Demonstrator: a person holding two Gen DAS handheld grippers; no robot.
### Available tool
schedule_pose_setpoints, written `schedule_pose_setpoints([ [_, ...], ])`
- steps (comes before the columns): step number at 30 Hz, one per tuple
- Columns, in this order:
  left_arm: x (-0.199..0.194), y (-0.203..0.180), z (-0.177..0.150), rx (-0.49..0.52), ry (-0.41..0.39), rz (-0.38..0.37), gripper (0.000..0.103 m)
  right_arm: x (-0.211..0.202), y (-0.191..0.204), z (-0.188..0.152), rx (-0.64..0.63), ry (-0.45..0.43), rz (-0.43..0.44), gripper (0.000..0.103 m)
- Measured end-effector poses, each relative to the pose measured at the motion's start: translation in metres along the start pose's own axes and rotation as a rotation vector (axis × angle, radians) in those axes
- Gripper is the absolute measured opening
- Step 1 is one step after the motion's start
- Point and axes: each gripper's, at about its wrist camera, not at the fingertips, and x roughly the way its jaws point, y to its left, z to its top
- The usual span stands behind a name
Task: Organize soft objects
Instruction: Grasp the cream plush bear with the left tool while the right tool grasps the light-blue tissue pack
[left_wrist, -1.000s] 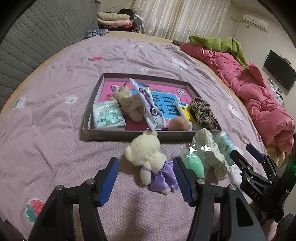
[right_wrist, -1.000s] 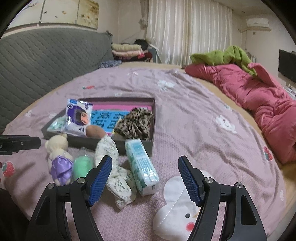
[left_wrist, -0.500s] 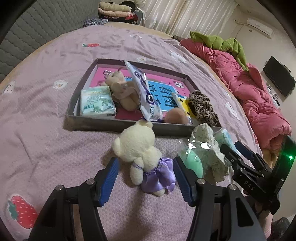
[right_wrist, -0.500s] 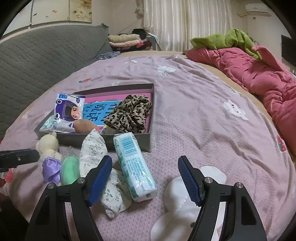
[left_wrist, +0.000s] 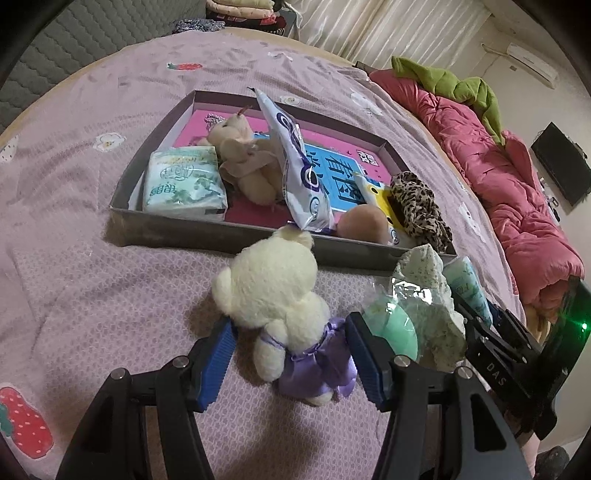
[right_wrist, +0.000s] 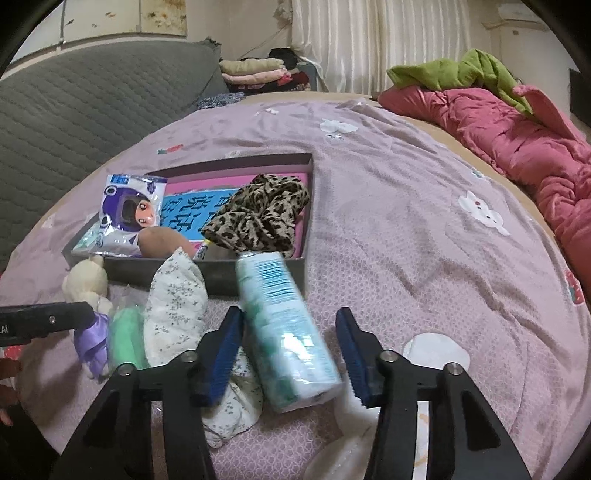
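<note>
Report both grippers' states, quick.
Left gripper: open, straddling the cream teddy bear.
Right gripper: jaws closing around the tissue pack, not gripping yet.

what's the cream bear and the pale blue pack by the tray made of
Cream bear: fuzzy plush, matte pile; its purple dress looks satin, with shiny folds. Pale blue pack: likely thin glossy plastic film over soft tissue, printed and slightly wrinkled.

Home bedroom, bed (right_wrist: 406, 206) with pink quilt (right_wrist: 524, 147) (rumpled), curtains (right_wrist: 369, 40)
</note>
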Motion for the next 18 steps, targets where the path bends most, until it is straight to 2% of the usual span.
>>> schedule_pose_setpoints([
  [4, 0.005, 0.001, 0.002, -0.011, 0.004, -0.004, 0.06, -0.002, 0.005, 0.0, -0.022, -0.016, 0.044, 0.027],
  [8, 0.011, 0.003, 0.005, -0.028, 0.003, -0.013, 0.06, -0.002, 0.004, 0.0, -0.004, -0.013, 0.076, 0.025],
  [15, 0.019, 0.008, 0.008, -0.061, -0.001, -0.047, 0.06, -0.011, -0.005, 0.002, 0.039, -0.051, 0.072, 0.024],
  [17, 0.021, 0.01, 0.009, -0.078, -0.004, -0.061, 0.055, -0.013, -0.006, 0.002, 0.044, -0.061, 0.068, 0.024],
  [18, 0.021, 0.012, 0.009, -0.087, -0.008, -0.068, 0.049, -0.014, -0.006, 0.002, 0.047, -0.065, 0.065, 0.024],
])
